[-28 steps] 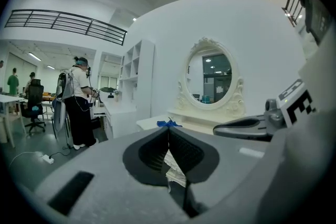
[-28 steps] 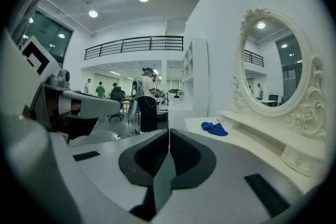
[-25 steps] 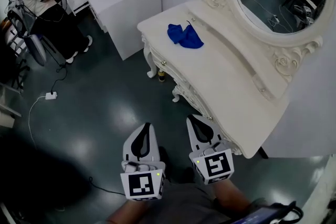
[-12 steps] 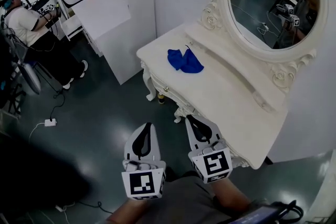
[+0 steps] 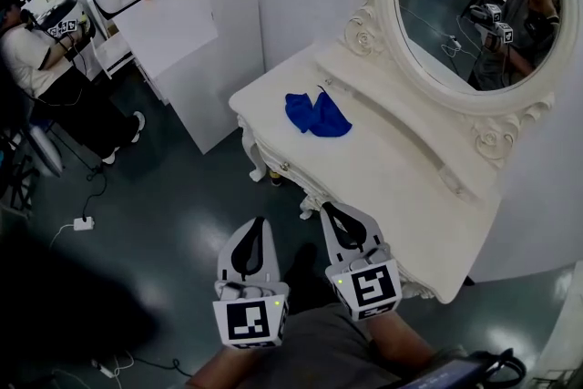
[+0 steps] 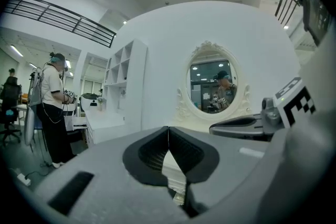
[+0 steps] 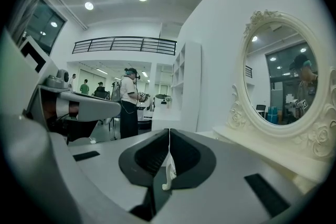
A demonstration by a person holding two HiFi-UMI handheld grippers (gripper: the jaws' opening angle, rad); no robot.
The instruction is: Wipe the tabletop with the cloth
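A crumpled blue cloth (image 5: pixel 316 114) lies on the white dressing table's top (image 5: pixel 401 168), near its far left end. Both grippers hang over the dark floor in front of the table, well short of the cloth. My left gripper (image 5: pixel 258 223) is shut with nothing between its jaws; its own view shows the tips (image 6: pixel 168 128) meeting. My right gripper (image 5: pixel 328 209) is beside the table's near front edge, also shut and empty, with its tips (image 7: pixel 169 131) touching. The cloth does not show in either gripper view.
An oval mirror (image 5: pixel 474 5) in a carved frame stands at the table's back. A white cabinet (image 5: pixel 187 50) is left of the table. A person (image 5: pixel 46 68) with grippers stands at the far left, and a cable and socket (image 5: pixel 84 223) lie on the floor.
The view has drawn closer to the table and turned a little, so the cloth and table sit slightly lower left. Both grippers stayed shut and side by side.
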